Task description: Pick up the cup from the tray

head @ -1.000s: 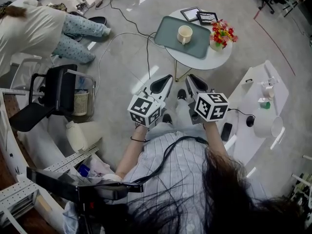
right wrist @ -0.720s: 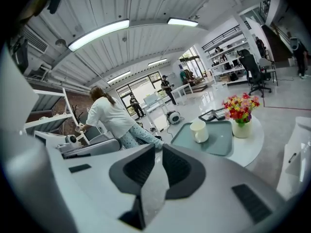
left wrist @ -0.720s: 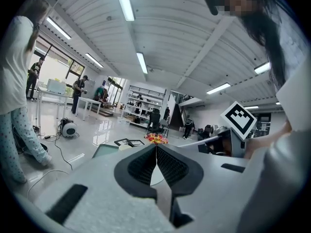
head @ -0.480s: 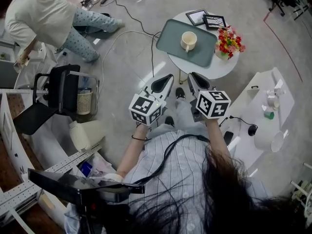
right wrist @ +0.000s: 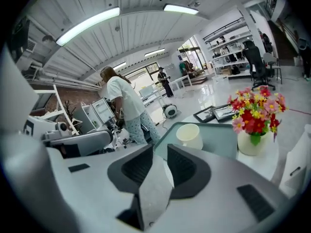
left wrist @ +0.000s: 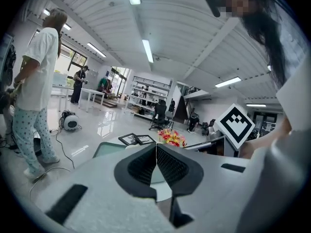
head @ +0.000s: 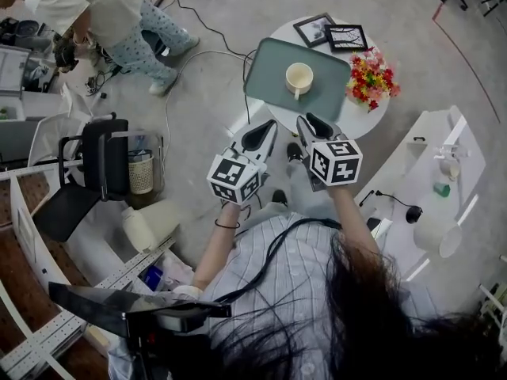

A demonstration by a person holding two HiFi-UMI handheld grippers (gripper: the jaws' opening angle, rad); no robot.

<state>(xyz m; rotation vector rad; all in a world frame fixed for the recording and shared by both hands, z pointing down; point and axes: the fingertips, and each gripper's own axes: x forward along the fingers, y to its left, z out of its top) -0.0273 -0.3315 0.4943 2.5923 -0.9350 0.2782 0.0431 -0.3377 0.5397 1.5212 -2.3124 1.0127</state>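
A cream cup (head: pixel 299 77) with a handle stands upright on a grey-green tray (head: pixel 269 81) on a small round white table (head: pixel 360 121). Both grippers hang side by side short of the table's near edge, jaws pointing at the tray. My left gripper (head: pixel 267 131) is shut and empty; in its own view the closed jaws (left wrist: pixel 156 148) hide most of the cup, and the tray (left wrist: pixel 104 149) shows to the left. My right gripper (head: pixel 310 122) is shut with nothing held. Its view shows the cup (right wrist: pixel 189 136) on the tray (right wrist: pixel 221 142) just beyond the jaw tips (right wrist: pixel 158 152).
Red and yellow flowers in a white vase (head: pixel 371 77) and two picture frames (head: pixel 333 34) share the round table. A black chair (head: pixel 95 165) and a wicker bin (head: pixel 142 172) stand at left. A white side table (head: pixel 432 188) stands at right. Cables cross the floor. A person (head: pixel 103 6) is bent over at upper left.
Both grippers have come nearer the round table, so the tray and cup sit closer to the jaw tips. The person at upper left has shifted along the back. Jaws stayed shut.
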